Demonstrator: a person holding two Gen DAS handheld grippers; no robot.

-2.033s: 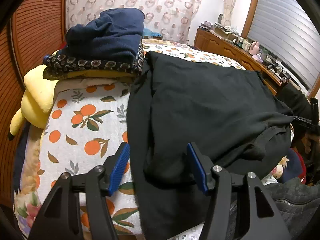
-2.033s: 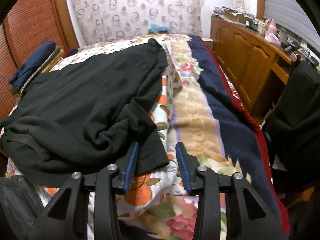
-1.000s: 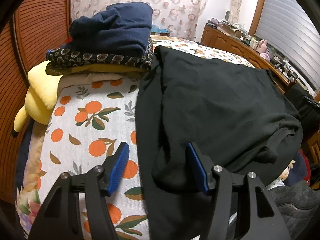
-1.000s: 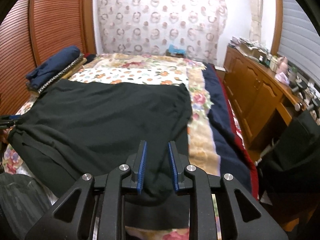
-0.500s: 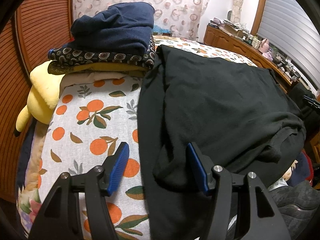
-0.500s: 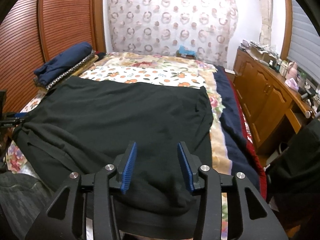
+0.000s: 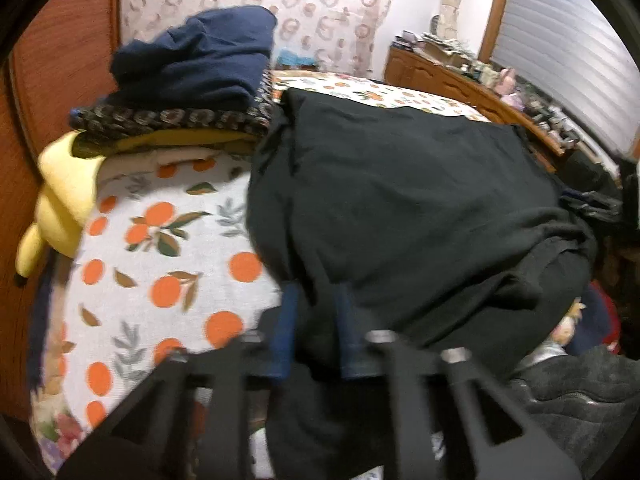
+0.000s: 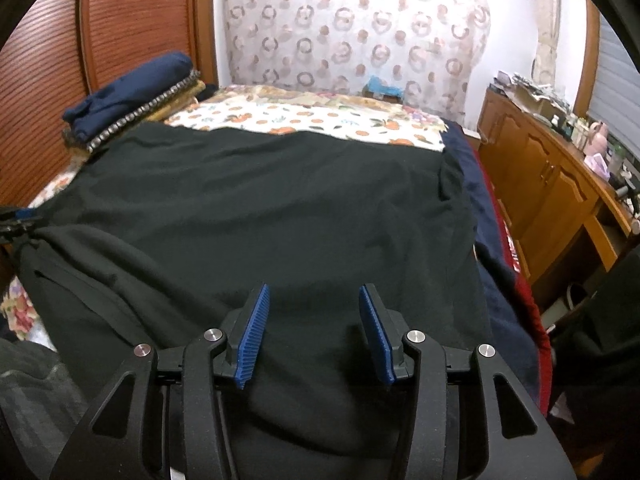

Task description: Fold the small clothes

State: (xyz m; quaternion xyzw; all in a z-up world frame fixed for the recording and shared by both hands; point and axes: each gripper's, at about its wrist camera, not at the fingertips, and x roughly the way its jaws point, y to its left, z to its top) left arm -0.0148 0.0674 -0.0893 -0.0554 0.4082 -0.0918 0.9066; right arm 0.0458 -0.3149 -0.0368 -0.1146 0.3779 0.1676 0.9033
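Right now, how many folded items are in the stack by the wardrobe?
3 visible: navy garment on top, patterned dark one beneath, mustard-yellow one lowest. More may hide underneath.

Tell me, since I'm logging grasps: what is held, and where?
The left gripper pinches the black garment's near-left edge; the right gripper holds nothing.
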